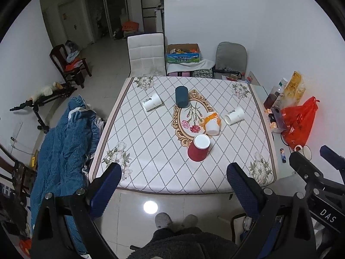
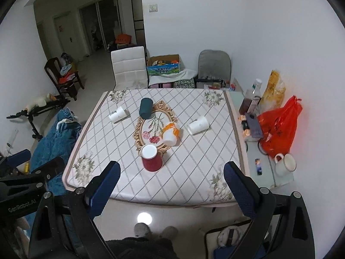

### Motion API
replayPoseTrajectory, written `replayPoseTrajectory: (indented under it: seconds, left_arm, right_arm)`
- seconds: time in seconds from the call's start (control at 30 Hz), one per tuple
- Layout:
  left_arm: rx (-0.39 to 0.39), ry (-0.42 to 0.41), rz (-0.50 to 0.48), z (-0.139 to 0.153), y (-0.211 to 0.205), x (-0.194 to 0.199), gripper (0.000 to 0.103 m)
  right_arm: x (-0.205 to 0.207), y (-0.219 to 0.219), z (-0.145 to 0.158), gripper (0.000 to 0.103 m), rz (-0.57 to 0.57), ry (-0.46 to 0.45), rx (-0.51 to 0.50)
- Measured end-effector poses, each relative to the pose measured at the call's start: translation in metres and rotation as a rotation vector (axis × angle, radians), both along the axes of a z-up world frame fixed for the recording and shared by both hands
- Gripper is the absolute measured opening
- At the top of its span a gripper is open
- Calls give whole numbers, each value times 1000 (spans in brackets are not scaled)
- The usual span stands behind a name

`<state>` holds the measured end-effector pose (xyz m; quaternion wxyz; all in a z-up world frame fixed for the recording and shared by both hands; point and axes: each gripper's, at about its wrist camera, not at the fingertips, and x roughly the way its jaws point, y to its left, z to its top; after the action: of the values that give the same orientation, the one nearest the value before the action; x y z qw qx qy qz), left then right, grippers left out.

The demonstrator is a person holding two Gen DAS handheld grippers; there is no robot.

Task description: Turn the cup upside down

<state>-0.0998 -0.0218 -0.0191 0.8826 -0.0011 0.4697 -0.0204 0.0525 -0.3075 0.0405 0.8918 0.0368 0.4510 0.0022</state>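
White walls frame the quilted table (image 1: 151,151). Both my left gripper (image 1: 173,180) and right gripper (image 2: 171,179) hover with fingers spread wide, holding nothing. Beyond them the red cup (image 1: 198,149) stands base-up, just nearer than the orange cup (image 1: 212,123) lying tipped.

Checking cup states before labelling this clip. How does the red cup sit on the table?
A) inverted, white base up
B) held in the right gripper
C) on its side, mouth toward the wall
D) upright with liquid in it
A: the red cup stands on the tablecloth wide end down, flat white base on top, while both the left gripper and right gripper are open and away from it.
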Motion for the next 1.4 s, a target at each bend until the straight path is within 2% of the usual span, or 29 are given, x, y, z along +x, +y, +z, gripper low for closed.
replayPoseTrajectory:
  seconds: [1.4]
  left_arm:
    - [33, -29, 5, 12, 1, -21, 102]
  right_arm:
    - [-21, -15, 2, 99, -3, -9, 4]
